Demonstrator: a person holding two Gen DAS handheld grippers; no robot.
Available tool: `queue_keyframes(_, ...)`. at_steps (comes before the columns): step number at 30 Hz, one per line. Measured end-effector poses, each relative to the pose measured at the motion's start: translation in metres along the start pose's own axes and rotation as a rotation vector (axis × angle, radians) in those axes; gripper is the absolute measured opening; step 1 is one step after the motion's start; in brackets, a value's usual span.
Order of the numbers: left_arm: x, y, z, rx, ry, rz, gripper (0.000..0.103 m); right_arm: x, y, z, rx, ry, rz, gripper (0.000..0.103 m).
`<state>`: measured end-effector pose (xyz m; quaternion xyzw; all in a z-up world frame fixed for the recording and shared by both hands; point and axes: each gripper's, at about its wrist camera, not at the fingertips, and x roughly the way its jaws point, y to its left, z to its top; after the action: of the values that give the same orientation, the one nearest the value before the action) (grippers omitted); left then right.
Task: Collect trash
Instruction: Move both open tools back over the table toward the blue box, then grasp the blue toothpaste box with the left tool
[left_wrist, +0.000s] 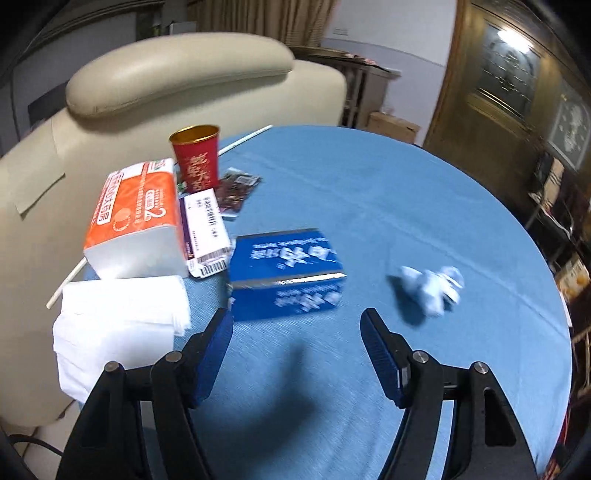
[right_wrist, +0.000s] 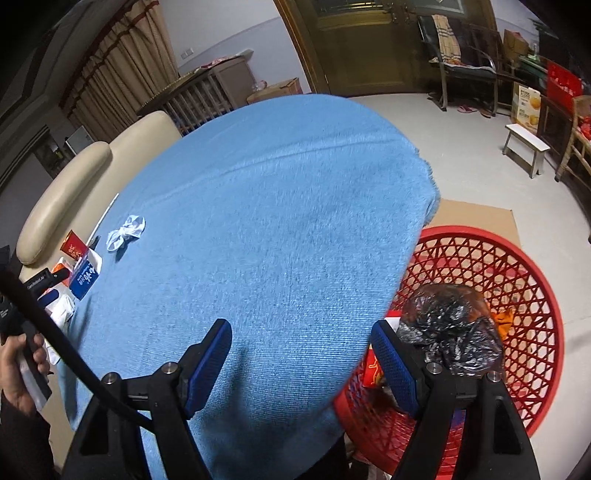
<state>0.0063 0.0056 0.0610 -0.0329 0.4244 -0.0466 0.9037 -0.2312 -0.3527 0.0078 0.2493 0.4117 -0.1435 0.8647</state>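
A crumpled white tissue (left_wrist: 434, 288) lies on the blue tablecloth (left_wrist: 369, 206), just ahead and right of my open, empty left gripper (left_wrist: 297, 325). A blue carton (left_wrist: 286, 273) lies right in front of that gripper's left finger. The tissue also shows in the right wrist view (right_wrist: 125, 232), far left. My right gripper (right_wrist: 301, 334) is open and empty above the table's near right edge. A red mesh basket (right_wrist: 517, 280) stands on the floor beside the table and holds a crumpled dark plastic bag (right_wrist: 450, 332) and other scraps.
At the table's left are an orange tissue pack (left_wrist: 135, 218), loose white tissues (left_wrist: 118, 325), a red paper cup (left_wrist: 195, 158), a white-purple box (left_wrist: 207, 232), a dark wrapper (left_wrist: 236, 188) and a white straw (left_wrist: 243, 138). A beige armchair (left_wrist: 177, 77) stands behind.
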Motion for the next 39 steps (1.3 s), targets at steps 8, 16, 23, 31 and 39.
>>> queue_keyframes(8,0.037,0.008,0.014,0.024,-0.003,0.101,0.072,0.000,-0.007,0.003,0.009,-0.002,-0.013,0.081)
queue_keyframes(16,0.034,-0.011,0.003,0.066,0.061,-0.099,0.072,-0.001,-0.015,0.004,0.020,0.002,-0.021,0.081)
queue_keyframes(23,-0.020,-0.044,-0.014,0.242,-0.045,-0.235,0.072,0.004,-0.009,0.004,0.006,0.011,-0.013,0.081)
queue_keyframes(31,0.015,-0.010,0.014,0.105,-0.027,-0.157,0.077,0.004,-0.005,0.005,0.001,0.007,-0.006,0.081)
queue_keyframes(39,0.053,-0.017,0.014,0.161,0.018,-0.103,0.082,0.003,0.001,0.012,-0.018,-0.003,-0.012,0.081)
